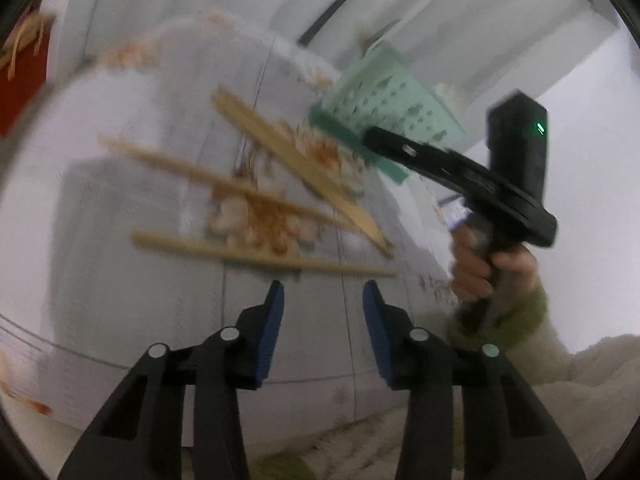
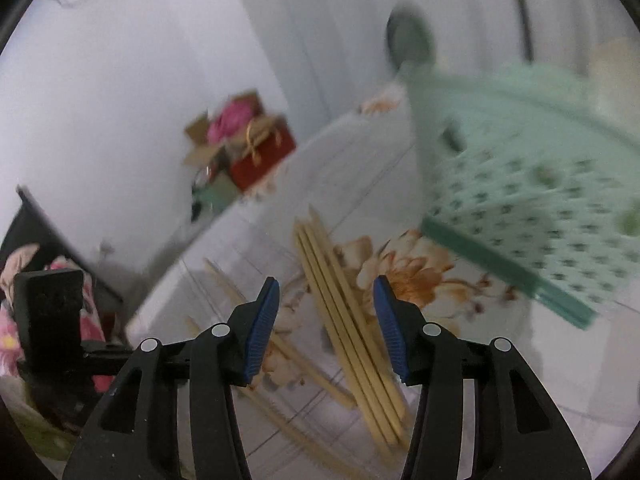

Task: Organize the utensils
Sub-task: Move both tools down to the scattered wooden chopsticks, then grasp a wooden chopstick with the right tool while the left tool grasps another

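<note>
Two tongs are in play, both with blue pads parted and nothing between them. Taking the green perforated basket as the landmark: in the left wrist view the far left holds a red box at the picture's edge, well left of the basket. Next come the wooden chopsticks, spread on the flowered desk to the left of the basket and below it. Three separate groups can be counted there: a lone stick lowest, a slanted one above it, and a wider bundle whose upper end reaches nearest the basket; blur hides how many sticks that bundle has. The left tongs hover half open just below the lowest stick, not touching it. Right of them a hand in a green sleeve grips the other tool's handle, whose black body crosses in front of the basket's lower corner.

In the right wrist view, one red box stands far left of the basket amid clutter. About two loose sticks lie left of a bundle of about four chopsticks, which runs below the basket's left corner. The right tongs stand half open above that bundle, their pads either side of it in the picture and gripping nothing. One basket lies tilted at the right.
</note>
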